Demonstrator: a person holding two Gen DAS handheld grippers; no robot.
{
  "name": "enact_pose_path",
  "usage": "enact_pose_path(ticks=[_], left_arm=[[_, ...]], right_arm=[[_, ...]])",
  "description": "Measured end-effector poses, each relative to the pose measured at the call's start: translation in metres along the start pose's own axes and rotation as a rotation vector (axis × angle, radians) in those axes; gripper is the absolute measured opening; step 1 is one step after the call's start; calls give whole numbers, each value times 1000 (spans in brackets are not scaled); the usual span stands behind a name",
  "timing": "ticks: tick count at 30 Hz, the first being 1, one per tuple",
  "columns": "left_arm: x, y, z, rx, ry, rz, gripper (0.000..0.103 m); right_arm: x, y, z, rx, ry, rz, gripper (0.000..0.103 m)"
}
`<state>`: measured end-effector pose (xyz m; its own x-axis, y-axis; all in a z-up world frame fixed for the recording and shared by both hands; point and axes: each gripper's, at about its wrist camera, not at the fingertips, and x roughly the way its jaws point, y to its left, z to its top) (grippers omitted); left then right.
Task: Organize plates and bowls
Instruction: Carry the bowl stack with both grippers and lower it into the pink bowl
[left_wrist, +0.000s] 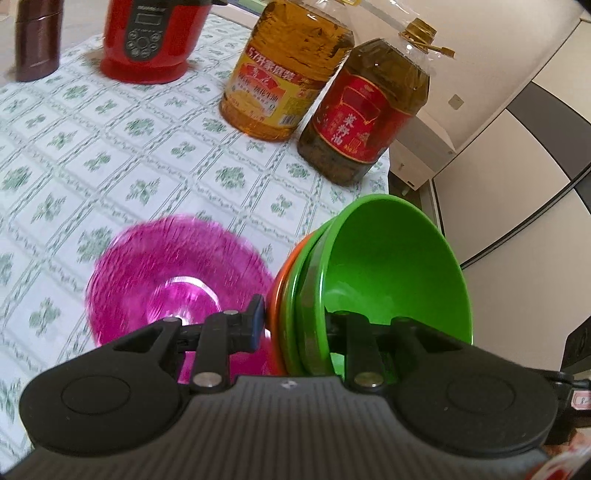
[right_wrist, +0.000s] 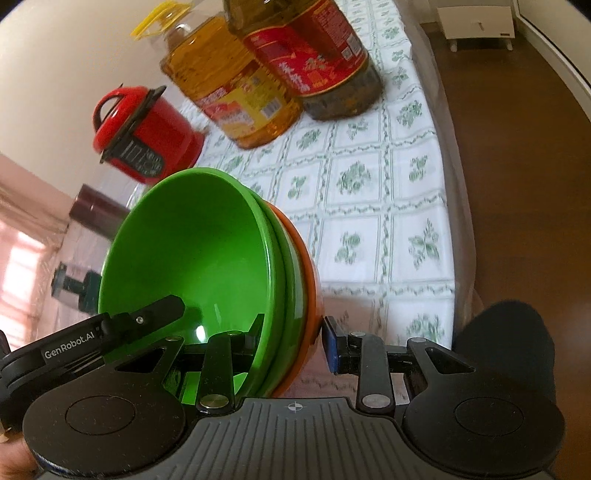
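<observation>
A stack of nested bowls, two green over an orange one, is held tilted above the table. In the left wrist view my left gripper (left_wrist: 293, 314) is shut on the stack's rim (left_wrist: 391, 269), one finger inside the top green bowl and one on the orange outside. In the right wrist view my right gripper (right_wrist: 293, 332) grips the same stack (right_wrist: 207, 251) at the opposite rim; its right blue pad (right_wrist: 330, 343) sits at the orange bowl, a sliver of gap showing. A magenta translucent plate (left_wrist: 173, 277) lies on the tablecloth left of the stack, blurred.
Two big oil bottles stand at the back, yellow-labelled (left_wrist: 288, 70) and red-labelled (left_wrist: 365, 110). A red electric cooker (left_wrist: 151, 37) and a dark maroon canister (left_wrist: 37, 40) stand further left. The table's right edge (right_wrist: 454, 221) drops to a brown floor.
</observation>
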<state>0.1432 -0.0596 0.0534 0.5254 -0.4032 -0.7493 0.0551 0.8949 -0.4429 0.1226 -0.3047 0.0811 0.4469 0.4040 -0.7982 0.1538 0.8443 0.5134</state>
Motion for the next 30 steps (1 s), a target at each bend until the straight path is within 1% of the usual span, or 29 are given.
enact_pose_path(ticks=[9,18,24,30], left_arm=[[-29,11,-37,-33,-26,29,22],[-50,33,-64,-85,-31,61,22],[-56,46,-74,-116,-33,77,22],[-60,52,-79,-140,-38,81,22]], right_arm=[[-8,5,-36,-43,31,14,32],[1,13,-64,-83,105,37,32],[8,18,-72,-95,133,46,32],[12,22,-72,-107,140,47,32]])
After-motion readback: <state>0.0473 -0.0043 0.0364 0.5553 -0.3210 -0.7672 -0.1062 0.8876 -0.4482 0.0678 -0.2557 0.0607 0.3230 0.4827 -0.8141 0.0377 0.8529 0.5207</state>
